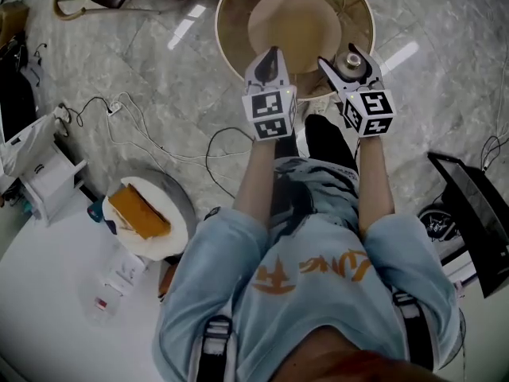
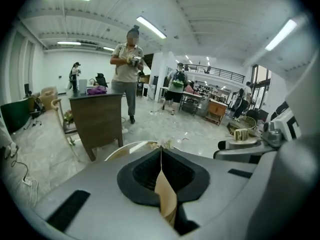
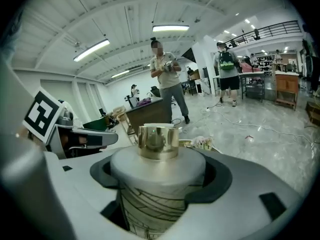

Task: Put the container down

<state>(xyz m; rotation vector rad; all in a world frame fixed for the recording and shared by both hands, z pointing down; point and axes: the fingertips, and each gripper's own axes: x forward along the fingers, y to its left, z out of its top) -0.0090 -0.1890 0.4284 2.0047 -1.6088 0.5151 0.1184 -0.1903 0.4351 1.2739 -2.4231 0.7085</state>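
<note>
The right gripper (image 1: 348, 64) clamped the line-patterned, gold-knobbed container (image 3: 155, 194) above the round table (image 1: 231, 22); the left gripper (image 1: 269, 58) had its jaws pressed together, empty; the orange shirt lettering (image 1: 314, 270) was unreadable.

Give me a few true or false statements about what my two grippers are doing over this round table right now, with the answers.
1. The right gripper is clamped on a container. True.
2. The container's lid has a red plastic knob. False: the knob is shiny gold.
3. The left gripper holds a cup. False: its jaws are together and hold nothing.
4. Both grippers are above a round wooden table. True.
</note>
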